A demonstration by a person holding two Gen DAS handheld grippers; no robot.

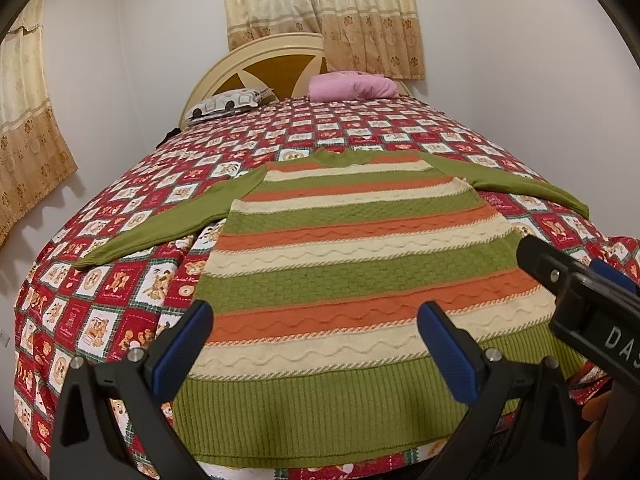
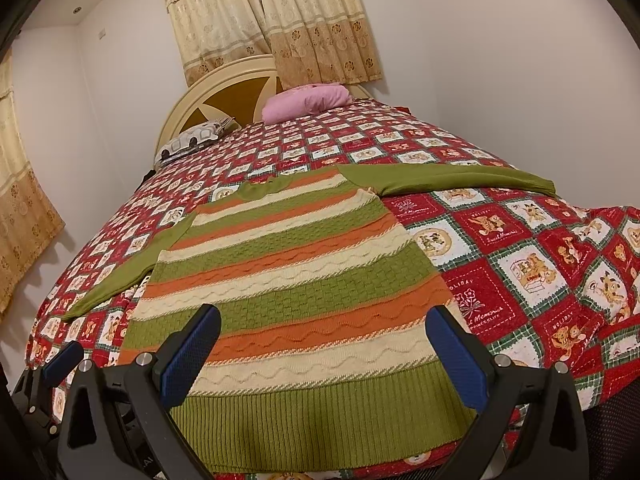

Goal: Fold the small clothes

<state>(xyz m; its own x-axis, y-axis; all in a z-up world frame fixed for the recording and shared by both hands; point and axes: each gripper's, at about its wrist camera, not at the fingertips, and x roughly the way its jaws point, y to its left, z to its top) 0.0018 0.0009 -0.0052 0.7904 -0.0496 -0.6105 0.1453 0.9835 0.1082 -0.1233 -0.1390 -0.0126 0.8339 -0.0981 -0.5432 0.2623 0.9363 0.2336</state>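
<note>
A knitted sweater (image 1: pixel 360 264) with green, orange and cream stripes lies flat on the bed, hem nearest me, both green sleeves spread out to the sides. It also shows in the right wrist view (image 2: pixel 304 280). My left gripper (image 1: pixel 316 344) is open, its blue-padded fingers held above the hem and empty. My right gripper (image 2: pixel 324 348) is open too, above the hem's right part, holding nothing. The right gripper shows at the right edge of the left wrist view (image 1: pixel 580 280). The left gripper's finger (image 2: pixel 60 360) shows at the lower left of the right wrist view.
The bed carries a red patchwork quilt (image 1: pixel 120 280) with bear pictures. A pink pillow (image 1: pixel 352 86) and a patterned pillow (image 1: pixel 228 104) lie by the headboard (image 1: pixel 256 60). Curtains (image 1: pixel 320 12) hang behind. White walls flank the bed on both sides.
</note>
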